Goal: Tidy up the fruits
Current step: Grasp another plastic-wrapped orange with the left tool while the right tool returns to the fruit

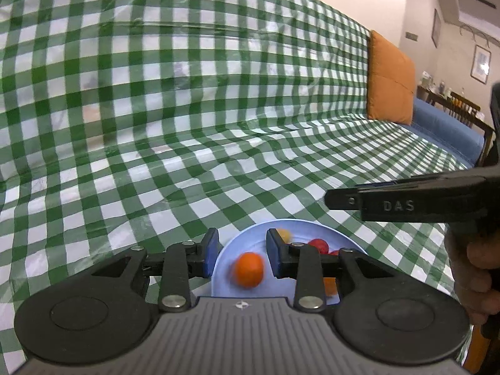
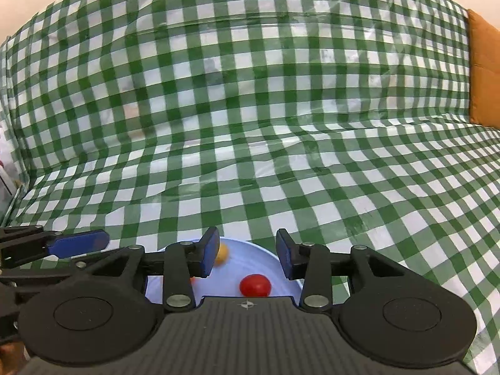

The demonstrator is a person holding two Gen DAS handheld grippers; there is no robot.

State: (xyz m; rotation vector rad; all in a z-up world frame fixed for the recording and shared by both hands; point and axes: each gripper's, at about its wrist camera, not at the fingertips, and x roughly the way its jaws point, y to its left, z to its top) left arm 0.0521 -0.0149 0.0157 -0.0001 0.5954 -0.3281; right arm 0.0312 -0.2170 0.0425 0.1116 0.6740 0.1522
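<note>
Nearest, the left tool (image 1: pixel 240 254) and the right tool (image 2: pixel 247 256) both stand parted and hold nothing. Below them the orange fruit (image 1: pixel 249 269), red fruit (image 2: pixel 255 285) and yellow fruit (image 2: pixel 222 252) lie in the pale blue plate (image 2: pixel 268 257). Beyond spreads the green checked cloth (image 2: pixel 250 125).

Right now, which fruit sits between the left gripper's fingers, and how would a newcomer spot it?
Find the pale blue plate on the green-checked cloth. The orange fruit lies on it, loose between the left gripper's open jaws. It is rounder and larger than the red fruit and small yellow fruit farther back.
</note>
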